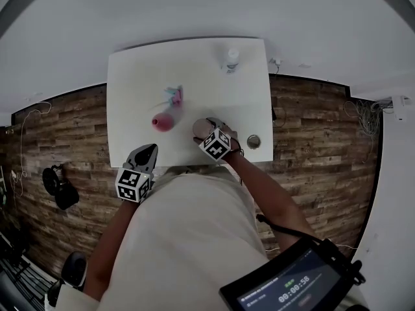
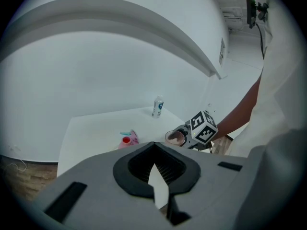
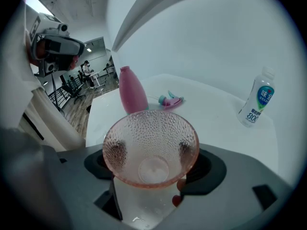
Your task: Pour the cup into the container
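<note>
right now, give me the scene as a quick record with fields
surface: white table
right gripper: fingers shut on pink glass cup
cup contents: none visible
left gripper: shut, empty, by the table's near edge
on table: pink bottle; teal and pink item; plastic water bottle; small round object

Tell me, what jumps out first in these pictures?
The dimpled pink glass cup stands out first. It is clamped in the right gripper above the near part of the white table. Behind it stands a plain pink bottle, and far back on the table is a clear plastic bottle with a blue label.
</note>
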`<state>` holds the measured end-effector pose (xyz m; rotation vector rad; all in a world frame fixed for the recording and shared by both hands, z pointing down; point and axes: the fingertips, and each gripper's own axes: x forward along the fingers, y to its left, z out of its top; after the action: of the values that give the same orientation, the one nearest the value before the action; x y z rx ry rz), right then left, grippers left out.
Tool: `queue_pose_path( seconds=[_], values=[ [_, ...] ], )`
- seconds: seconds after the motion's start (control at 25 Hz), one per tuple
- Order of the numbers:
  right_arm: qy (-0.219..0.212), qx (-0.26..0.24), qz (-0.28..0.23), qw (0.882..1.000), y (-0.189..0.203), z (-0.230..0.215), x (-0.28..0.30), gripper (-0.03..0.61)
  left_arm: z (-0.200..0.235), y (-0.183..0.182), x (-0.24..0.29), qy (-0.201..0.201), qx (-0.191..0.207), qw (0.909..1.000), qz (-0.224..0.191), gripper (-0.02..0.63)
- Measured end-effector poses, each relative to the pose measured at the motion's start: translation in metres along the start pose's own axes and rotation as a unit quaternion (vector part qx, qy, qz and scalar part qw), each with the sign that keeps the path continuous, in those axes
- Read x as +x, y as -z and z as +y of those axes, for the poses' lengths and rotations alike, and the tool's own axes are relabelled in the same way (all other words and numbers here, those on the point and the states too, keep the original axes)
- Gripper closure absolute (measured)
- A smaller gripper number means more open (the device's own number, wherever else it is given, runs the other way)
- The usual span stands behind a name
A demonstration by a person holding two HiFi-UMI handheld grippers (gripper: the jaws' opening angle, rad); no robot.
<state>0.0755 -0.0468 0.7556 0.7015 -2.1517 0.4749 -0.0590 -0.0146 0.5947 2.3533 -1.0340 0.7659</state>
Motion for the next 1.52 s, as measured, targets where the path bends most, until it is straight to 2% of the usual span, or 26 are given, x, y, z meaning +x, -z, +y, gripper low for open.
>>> queue_pose_path(
  seconds=[0.48, 0.68, 0.76, 0.92, 1.12, 1.16, 1.2, 1.28, 1.4, 1.52],
  values=[
    [0.002, -0.05, -0.026, 0.998, 0.008, 0.006, 0.002, 0.192, -0.002, 0.007, -0.011, -0.013, -0.008, 0.9999, 0.007, 0.606],
    [-0.006, -0.041, -0.033, 0.999, 0.006, 0.005, 0.001, 0.176, -0.001, 0.008, -0.01, -0.017, -0.012, 0.9998, 0.006, 0.606],
    [0.0, -0.036, -0.047, 0.998, 0.0, 0.004, -0.005, 0.147, -0.003, 0.008, -0.011, -0.016, -0.013, 0.9998, 0.002, 0.606],
    [0.025, -0.017, -0.087, 0.996, -0.017, -0.002, -0.03, 0.141, -0.006, 0.007, -0.015, -0.019, -0.023, 0.9995, -0.007, 0.606],
    [0.07, 0.019, -0.166, 0.984, -0.054, -0.01, -0.095, 0.143, -0.008, 0.008, -0.027, -0.031, -0.042, 0.9983, -0.024, 0.606],
    [0.072, 0.029, -0.181, 0.98, -0.06, -0.01, -0.108, 0.149, -0.008, 0.007, -0.03, -0.034, -0.046, 0.998, -0.028, 0.606],
    [0.074, 0.034, -0.196, 0.977, -0.065, -0.01, -0.12, 0.184, -0.009, 0.007, -0.032, -0.038, -0.049, 0.9976, -0.033, 0.606],
    [0.078, 0.023, -0.22, 0.972, -0.076, -0.007, -0.145, 0.292, -0.011, 0.005, -0.037, -0.044, -0.058, 0.9965, -0.042, 0.606],
    [0.087, -0.018, -0.245, 0.965, -0.093, 0.0, -0.176, 0.322, -0.014, 0.004, -0.041, -0.054, -0.073, 0.9945, -0.054, 0.606],
    [0.09, -0.033, -0.269, 0.958, -0.106, 0.008, -0.205, 0.344, -0.018, 0.001, -0.045, -0.065, -0.087, 0.9918, -0.066, 0.606]
  ],
)
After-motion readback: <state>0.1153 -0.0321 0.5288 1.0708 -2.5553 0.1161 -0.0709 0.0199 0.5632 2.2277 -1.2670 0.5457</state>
